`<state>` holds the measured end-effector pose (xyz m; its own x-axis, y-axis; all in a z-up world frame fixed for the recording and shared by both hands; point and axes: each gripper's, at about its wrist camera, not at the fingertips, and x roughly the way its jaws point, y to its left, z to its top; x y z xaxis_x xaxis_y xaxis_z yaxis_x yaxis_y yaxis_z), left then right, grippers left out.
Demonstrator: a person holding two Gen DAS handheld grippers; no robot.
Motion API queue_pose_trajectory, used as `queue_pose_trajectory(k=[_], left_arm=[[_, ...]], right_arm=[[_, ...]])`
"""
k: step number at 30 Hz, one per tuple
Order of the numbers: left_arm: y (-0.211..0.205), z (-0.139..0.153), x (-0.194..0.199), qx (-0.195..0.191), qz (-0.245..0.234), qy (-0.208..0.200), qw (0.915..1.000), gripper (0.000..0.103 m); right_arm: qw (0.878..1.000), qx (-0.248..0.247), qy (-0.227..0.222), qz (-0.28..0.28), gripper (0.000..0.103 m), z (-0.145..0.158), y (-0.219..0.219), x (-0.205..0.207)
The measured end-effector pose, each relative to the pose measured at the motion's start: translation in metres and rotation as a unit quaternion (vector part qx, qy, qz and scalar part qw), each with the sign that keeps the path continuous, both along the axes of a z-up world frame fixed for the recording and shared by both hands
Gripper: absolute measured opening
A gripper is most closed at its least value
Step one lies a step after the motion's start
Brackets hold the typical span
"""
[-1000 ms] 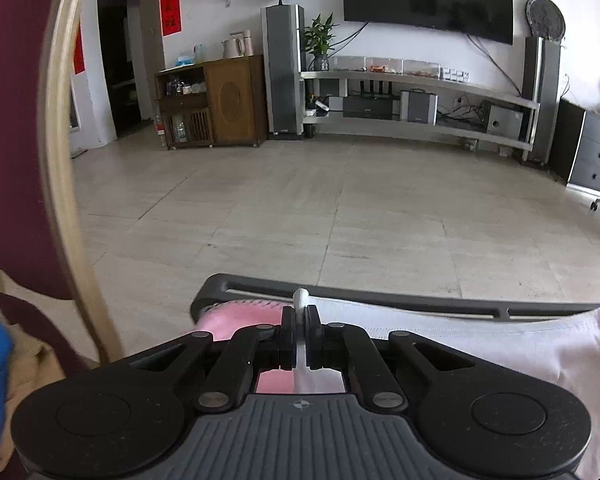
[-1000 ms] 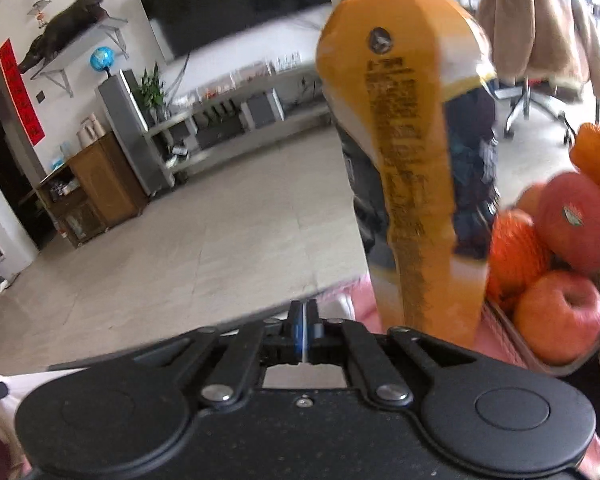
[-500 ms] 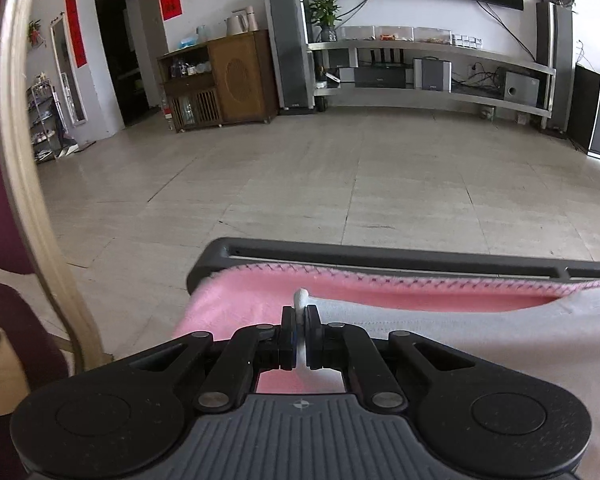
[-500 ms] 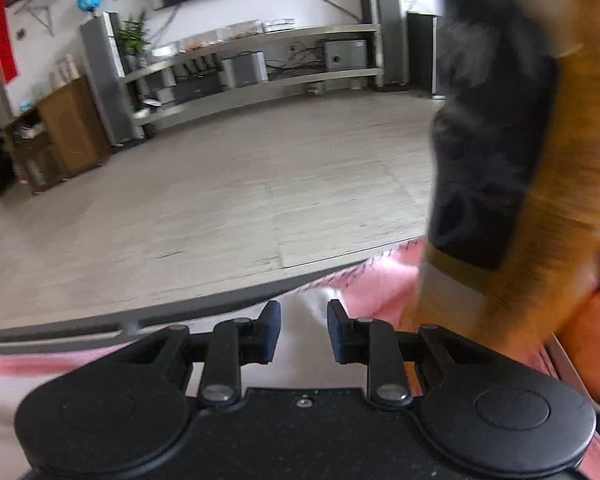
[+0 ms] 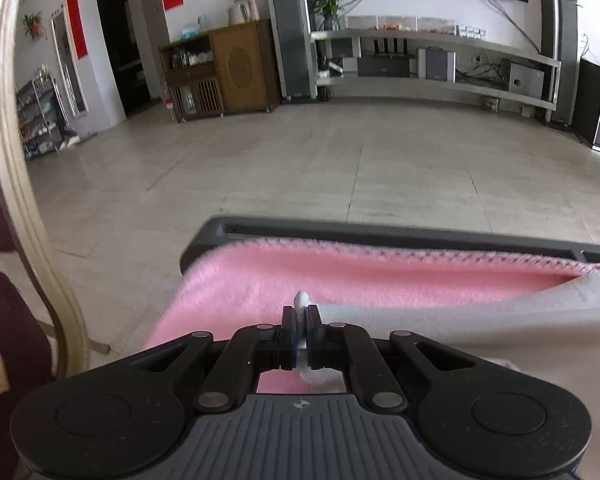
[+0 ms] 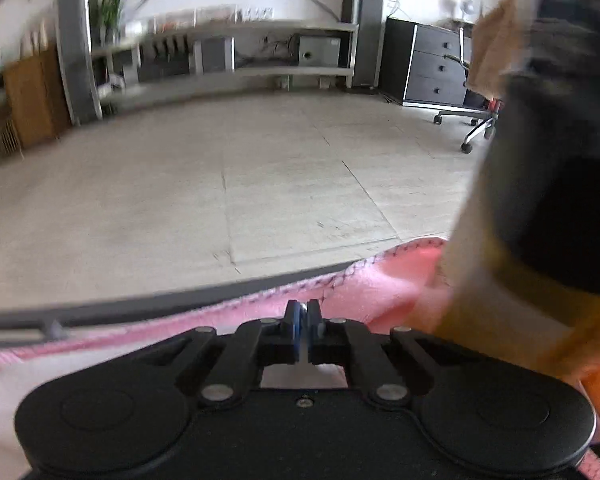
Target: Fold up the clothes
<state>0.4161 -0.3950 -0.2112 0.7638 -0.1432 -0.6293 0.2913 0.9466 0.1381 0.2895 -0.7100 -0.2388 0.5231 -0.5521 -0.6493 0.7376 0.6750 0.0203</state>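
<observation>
Over the pink blanket (image 5: pixel 340 276), left gripper (image 5: pixel 300 322) jaws clamped on white garment (image 5: pixel 480 328), right gripper (image 6: pixel 302 320) jaws together.

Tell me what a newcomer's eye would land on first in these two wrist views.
First the pink blanket spread over the dark-edged table, with a pale grey garment lying on it. The left gripper is shut on a white pinch of that garment. In the right wrist view a big blurred orange and black bottle fills the right side, close beside the right gripper, whose jaws are shut.
</observation>
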Motion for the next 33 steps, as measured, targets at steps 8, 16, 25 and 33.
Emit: queue_pose_trajectory(k=[8, 16, 25, 33], left_arm=[[0.027, 0.076, -0.065, -0.014, -0.009, -0.047, 0.9987, 0.004], [0.058, 0.138, -0.143, -0.03, -0.014, -0.081, 0.9962, 0.004], [0.089, 0.09, -0.274, 0.031, -0.051, -0.047, 0.9971, 0.005], [0.149, 0.041, -0.317, 0.018, -0.01, 0.085, 0.9962, 0.034]], right_arm=[[0.994, 0.022, -0.097, 0.032, 0.003, 0.084, 0.036, -0.071], [0.983, 0.066, -0.171, 0.025, 0.003, 0.166, 0.061, -0.191], [0.971, 0.16, -0.18, -0.015, 0.003, 0.115, 0.082, -0.332], [0.951, 0.288, -0.109, -0.021, 0.029, 0.032, 0.086, -0.375]])
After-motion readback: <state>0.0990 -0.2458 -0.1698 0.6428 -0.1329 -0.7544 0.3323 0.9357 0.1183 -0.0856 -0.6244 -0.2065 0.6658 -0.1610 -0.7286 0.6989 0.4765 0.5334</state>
